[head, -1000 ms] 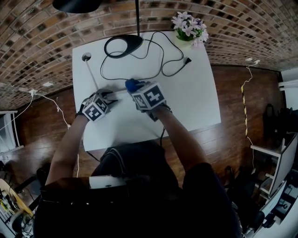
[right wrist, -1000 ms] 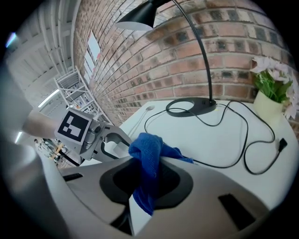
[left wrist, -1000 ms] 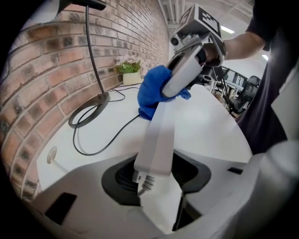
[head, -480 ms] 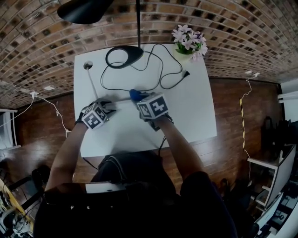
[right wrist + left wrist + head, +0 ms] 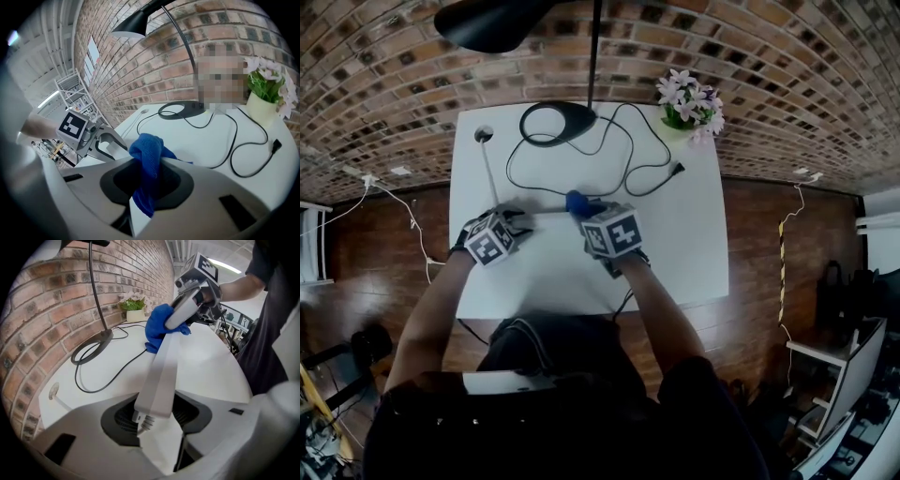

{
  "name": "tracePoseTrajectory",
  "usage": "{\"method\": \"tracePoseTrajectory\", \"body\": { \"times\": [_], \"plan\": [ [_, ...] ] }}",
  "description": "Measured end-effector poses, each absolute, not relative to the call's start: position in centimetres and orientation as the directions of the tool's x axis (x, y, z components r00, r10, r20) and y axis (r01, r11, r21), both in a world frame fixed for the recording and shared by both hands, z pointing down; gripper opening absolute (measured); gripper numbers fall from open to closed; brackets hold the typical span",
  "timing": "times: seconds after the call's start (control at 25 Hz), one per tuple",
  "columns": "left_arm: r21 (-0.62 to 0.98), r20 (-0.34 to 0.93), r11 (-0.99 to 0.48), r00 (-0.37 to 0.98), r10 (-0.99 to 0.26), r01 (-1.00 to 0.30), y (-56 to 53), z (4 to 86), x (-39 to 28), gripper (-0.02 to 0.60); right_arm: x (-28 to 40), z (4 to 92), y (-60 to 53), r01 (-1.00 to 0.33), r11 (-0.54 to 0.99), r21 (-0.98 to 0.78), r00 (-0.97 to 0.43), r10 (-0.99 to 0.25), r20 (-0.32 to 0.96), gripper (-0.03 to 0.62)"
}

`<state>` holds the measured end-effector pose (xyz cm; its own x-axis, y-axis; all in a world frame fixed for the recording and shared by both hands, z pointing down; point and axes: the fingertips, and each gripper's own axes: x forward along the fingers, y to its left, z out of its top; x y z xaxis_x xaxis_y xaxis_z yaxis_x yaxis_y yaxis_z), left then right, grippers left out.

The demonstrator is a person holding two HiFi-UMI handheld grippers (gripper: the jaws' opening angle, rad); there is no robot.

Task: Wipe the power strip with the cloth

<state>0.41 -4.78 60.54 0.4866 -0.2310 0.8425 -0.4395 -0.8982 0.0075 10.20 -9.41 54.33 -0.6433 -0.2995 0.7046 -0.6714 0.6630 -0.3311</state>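
While the left gripper [image 5: 157, 423] stays clamped on the cord end of the power strip [image 5: 161, 366] on the white table [image 5: 675, 244], the right gripper [image 5: 145, 183], pinching the blue cloth [image 5: 146, 154], has slid slightly farther along the strip, so the wipe stroke looks mid-pass.

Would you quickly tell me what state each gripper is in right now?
Left gripper: jaws closed on the power strip, at its cord end.
Right gripper: jaws closed on the blue cloth.
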Motion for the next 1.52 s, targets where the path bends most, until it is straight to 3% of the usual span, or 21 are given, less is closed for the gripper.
{"method": "tracePoseTrajectory", "body": {
  "times": [0.64,1.52],
  "plan": [
    [-0.006,0.845,-0.889,0.473,-0.249,-0.458,-4.8,60.6,-0.1,0.207,13.2,54.8,-10.5,-0.753,0.607,-0.252,-0.567,-0.405,0.718,0.066],
    [0.005,0.851,-0.884,0.466,-0.242,-0.468,-4.8,60.7,-0.1,0.210,13.6,55.1,-10.5,-0.795,0.592,-0.134,-0.463,-0.449,0.764,0.066]
  ]
}}
